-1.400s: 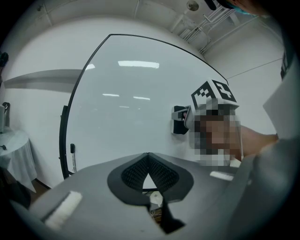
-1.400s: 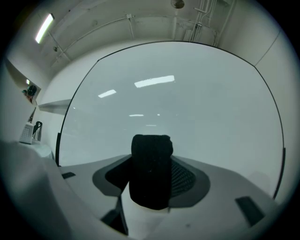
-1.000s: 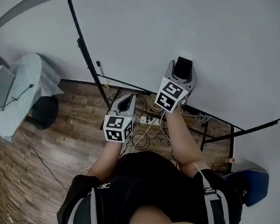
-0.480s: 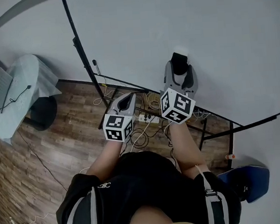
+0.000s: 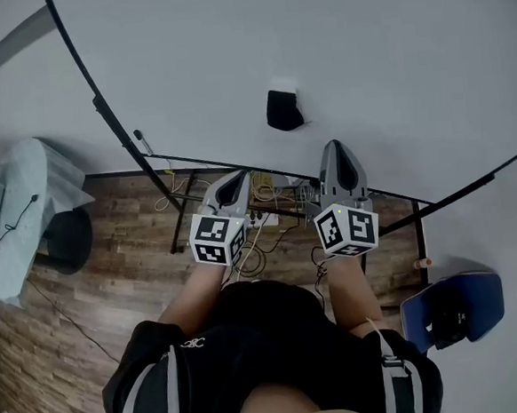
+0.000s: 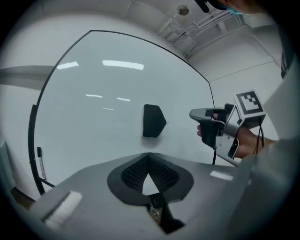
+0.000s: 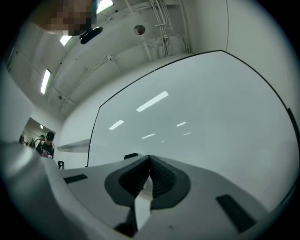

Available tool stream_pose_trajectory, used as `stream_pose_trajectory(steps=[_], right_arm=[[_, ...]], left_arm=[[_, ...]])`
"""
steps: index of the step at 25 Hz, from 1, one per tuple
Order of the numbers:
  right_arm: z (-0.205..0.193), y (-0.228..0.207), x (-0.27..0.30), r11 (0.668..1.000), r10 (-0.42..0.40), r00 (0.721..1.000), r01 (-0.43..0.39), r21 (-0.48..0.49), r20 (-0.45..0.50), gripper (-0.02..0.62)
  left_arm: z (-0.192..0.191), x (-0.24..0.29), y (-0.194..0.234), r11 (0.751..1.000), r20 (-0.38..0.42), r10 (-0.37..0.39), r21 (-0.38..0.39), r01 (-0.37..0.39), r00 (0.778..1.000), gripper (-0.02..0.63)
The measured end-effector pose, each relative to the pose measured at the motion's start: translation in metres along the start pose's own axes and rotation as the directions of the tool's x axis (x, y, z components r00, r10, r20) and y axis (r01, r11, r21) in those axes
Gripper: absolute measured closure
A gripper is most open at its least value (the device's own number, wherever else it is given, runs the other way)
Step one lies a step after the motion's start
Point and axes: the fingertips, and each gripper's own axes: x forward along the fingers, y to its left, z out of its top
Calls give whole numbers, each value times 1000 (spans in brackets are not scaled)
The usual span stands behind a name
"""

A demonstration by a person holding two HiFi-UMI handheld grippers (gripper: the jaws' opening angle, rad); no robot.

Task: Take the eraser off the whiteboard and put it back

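The eraser (image 5: 284, 110) is a matte black block stuck flat to the glossy whiteboard (image 5: 380, 49), which is edged in thin black and reflects strips of ceiling light. In the left gripper view the eraser looks like a wedge with one pointed side. Both claws are below it in the head view, well apart from it and not touching it. The left claw (image 6: 148, 155) is closed on nothing. Its ribbed black pads (image 6: 133, 171) meet at the tips and leave a small triangular gap behind them, set in smooth grey plastic shells. The right claw (image 7: 149, 157) is also closed and empty, with the same ridged dark pads (image 7: 161, 180). In the right gripper view only a dark sliver shows above the claw's shell, and I cannot tell whether that is the eraser. What holds the eraser to the board cannot be seen.
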Motion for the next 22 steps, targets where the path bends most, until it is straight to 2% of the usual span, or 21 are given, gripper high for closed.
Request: stream_pose_trajectory(steps=[3, 8, 10, 15, 22], right_arm=[[-15, -12, -18, 998, 49, 997, -47, 33, -53, 589], [-49, -36, -43, 1000, -19, 989, 16, -19, -148, 591], [-59, -39, -49, 1000, -20, 985, 16, -23, -171, 591], [-66, -40, -52, 1000, 7, 984, -10, -13, -180, 591], [-69, -39, -44, 1000, -5, 982, 0, -28, -186, 591]], left_arm=[[-1, 12, -15, 999, -7, -36, -2, 36, 999, 600], [-5, 26, -32, 997, -16, -74, -4, 74, 997, 600], [-9, 31, -38, 996, -23, -88, -5, 87, 996, 600], [-14, 39, -46, 994, -36, -108, -2, 108, 994, 600], [-14, 43, -40, 995, -42, -100, -2, 100, 994, 600]])
